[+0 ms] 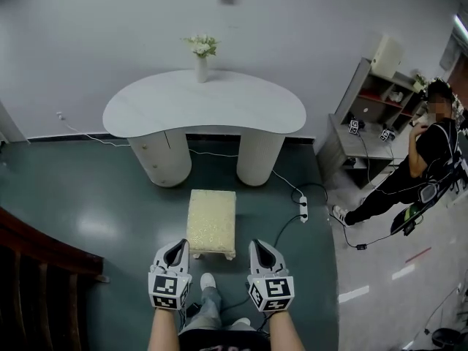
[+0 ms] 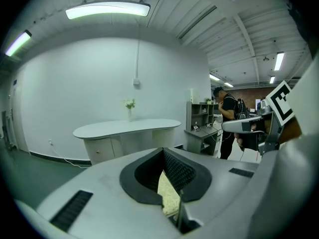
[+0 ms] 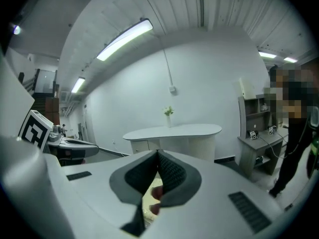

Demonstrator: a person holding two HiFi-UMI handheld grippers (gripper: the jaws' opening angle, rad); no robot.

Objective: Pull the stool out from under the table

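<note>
Head view — nubbly cream rectangular stool (image 1: 212,221) near smooth white kidney-shaped table (image 1: 146,108)

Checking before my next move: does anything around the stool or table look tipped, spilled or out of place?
Nothing stands out. The stool stands upright, clear of the table, whose vase is upright. A corded power strip lies on the floor right of the stool.

legible text: none | brands, numbers, signs: none | sole print: black-and-white square pattern markers (image 1: 166,291) on cubes of left gripper (image 1: 178,247) and right gripper (image 1: 258,246), no letters
</note>
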